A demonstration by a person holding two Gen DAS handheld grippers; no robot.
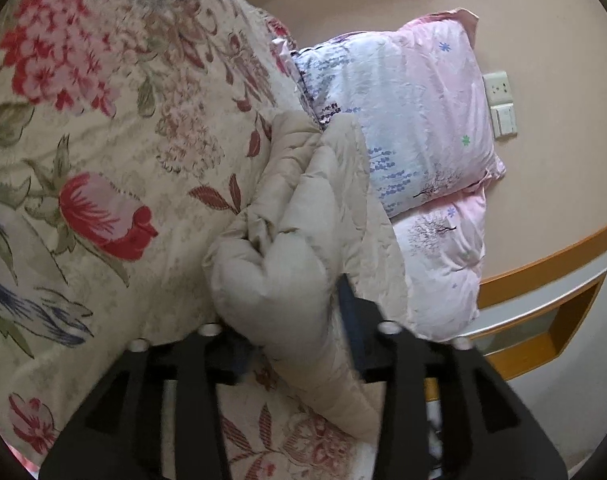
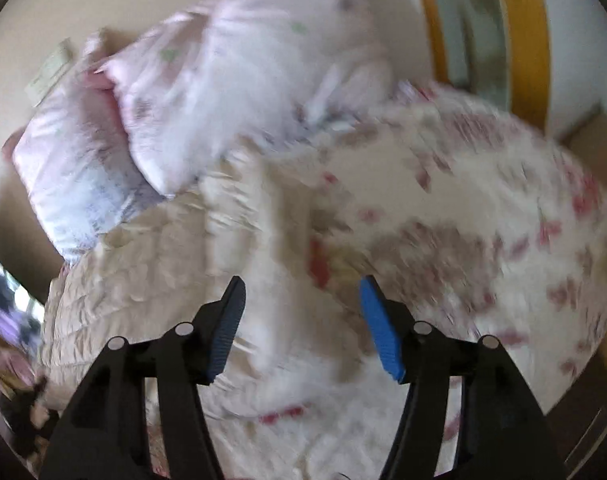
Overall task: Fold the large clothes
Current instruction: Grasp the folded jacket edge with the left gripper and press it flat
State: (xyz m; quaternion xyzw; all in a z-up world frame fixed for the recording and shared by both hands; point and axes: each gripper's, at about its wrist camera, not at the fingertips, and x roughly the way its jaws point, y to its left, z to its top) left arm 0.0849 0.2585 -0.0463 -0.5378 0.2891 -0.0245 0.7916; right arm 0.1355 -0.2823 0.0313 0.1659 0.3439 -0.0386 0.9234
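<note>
A large quilt with red and pink flowers on cream [image 1: 103, 128] lies spread over the bed. Its plain beige underside is turned up in a thick bunched fold [image 1: 295, 240]. My left gripper [image 1: 295, 320] is shut on that bunched fold and holds it raised over the floral side. In the right wrist view the quilt [image 2: 443, 220] is blurred, with its beige underside [image 2: 143, 280] at the left. My right gripper [image 2: 299, 320] is open and empty just above the quilt, with one blue pad [image 2: 379, 336] showing.
Two pink and white pillows [image 1: 415, 120] are stacked at the head of the bed against a beige wall with a socket plate [image 1: 501, 104]. A wooden-trimmed headboard ledge [image 1: 543, 280] runs at the right. The pillows also show in the right wrist view [image 2: 223, 80].
</note>
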